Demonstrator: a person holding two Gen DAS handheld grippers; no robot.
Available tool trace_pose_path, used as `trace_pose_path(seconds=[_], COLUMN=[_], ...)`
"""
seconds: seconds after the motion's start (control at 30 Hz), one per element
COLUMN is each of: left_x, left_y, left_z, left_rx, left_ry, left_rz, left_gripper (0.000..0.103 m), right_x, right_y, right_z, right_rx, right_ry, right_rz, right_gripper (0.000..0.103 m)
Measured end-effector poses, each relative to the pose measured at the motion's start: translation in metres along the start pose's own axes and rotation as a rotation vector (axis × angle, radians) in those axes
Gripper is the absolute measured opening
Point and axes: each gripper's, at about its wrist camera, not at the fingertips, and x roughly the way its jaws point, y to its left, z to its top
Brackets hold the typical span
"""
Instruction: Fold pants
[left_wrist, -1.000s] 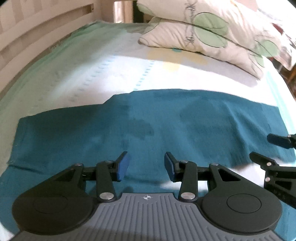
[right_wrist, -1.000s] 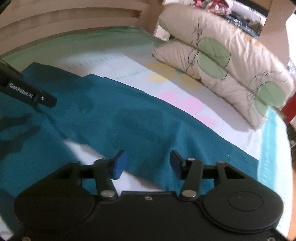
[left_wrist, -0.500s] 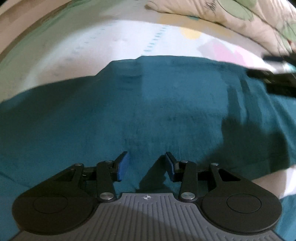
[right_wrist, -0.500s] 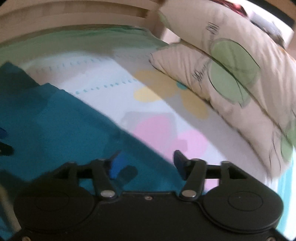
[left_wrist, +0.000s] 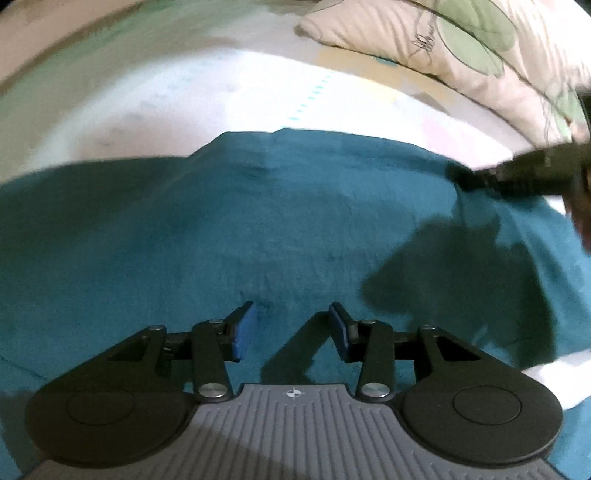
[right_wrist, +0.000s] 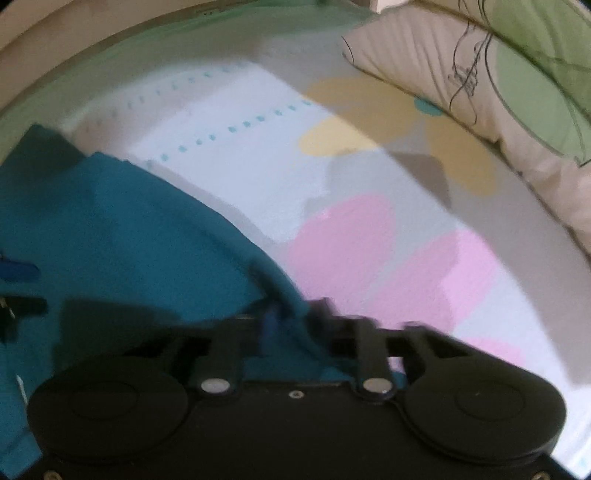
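Observation:
The teal pants (left_wrist: 258, 229) lie spread flat on the bed. My left gripper (left_wrist: 291, 328) is open and empty, low over the middle of the fabric. My right gripper (right_wrist: 295, 314) is at the far edge of the pants (right_wrist: 140, 229), with that edge lying between its fingers. The right wrist view is blurred, so I cannot tell whether the fingers pinch the cloth. The right gripper also shows in the left wrist view (left_wrist: 517, 177) at the pants' far right edge.
A white bedsheet (right_wrist: 351, 229) with pink and yellow flower shapes lies beyond the pants. Cream pillows (left_wrist: 461, 55) with green leaves lie at the back right. A wooden bed frame (left_wrist: 55, 33) runs along the far left.
Both grippers moved forward and down over the pants. The right gripper reached the far edge, and its fingers came closer together around the cloth. The left gripper stayed open.

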Motion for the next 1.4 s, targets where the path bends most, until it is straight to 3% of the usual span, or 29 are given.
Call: trace_pose_path(seconds=[0.2,0.33,0.43,0.6,0.93,1.2,1.4], left_x=[-0.024,-0.044,-0.043,-0.024,-0.021,0.005,0.011], left_y=[0.016,0.011,0.004,-0.001,-0.016,-0.009,-0.009], left_z=[0.016,0.029,0.041,0.070,0.078,0.070,0.065], left_rx=[-0.102,-0.100,-0.081,-0.196,-0.156,-0.269,-0.372], left_ry=[-0.063,-0.103,-0.084,0.000,0.002,0.110,0.122], left_rz=[-0.071,-0.124,-0.172,-0.289,-0.216,-0.208,-0.259], left_gripper=[0.041,0.041,0.042,0.042,0.042,0.042,0.042], right_x=[-0.046,-0.077,-0.085,-0.082,-0.077,-0.086,-0.088], right_y=[0.030,0.057,0.076,0.090,0.092,0.103,0.119], right_z=[-0.025,-0.050,-0.067,-0.077,-0.079,-0.090,-0.102], right_rx=[-0.048,-0.069,-0.107,-0.132,-0.128,-0.146,-0.214], right_ry=[-0.120,-0.170,-0.173,-0.147,-0.170,-0.204,-0.191], right_rz=[-0.037,-0.050,-0.080,-0.119,-0.140,-0.143,-0.144], right_gripper=[0.009,0.009,0.009,0.009,0.010,0.010,0.010])
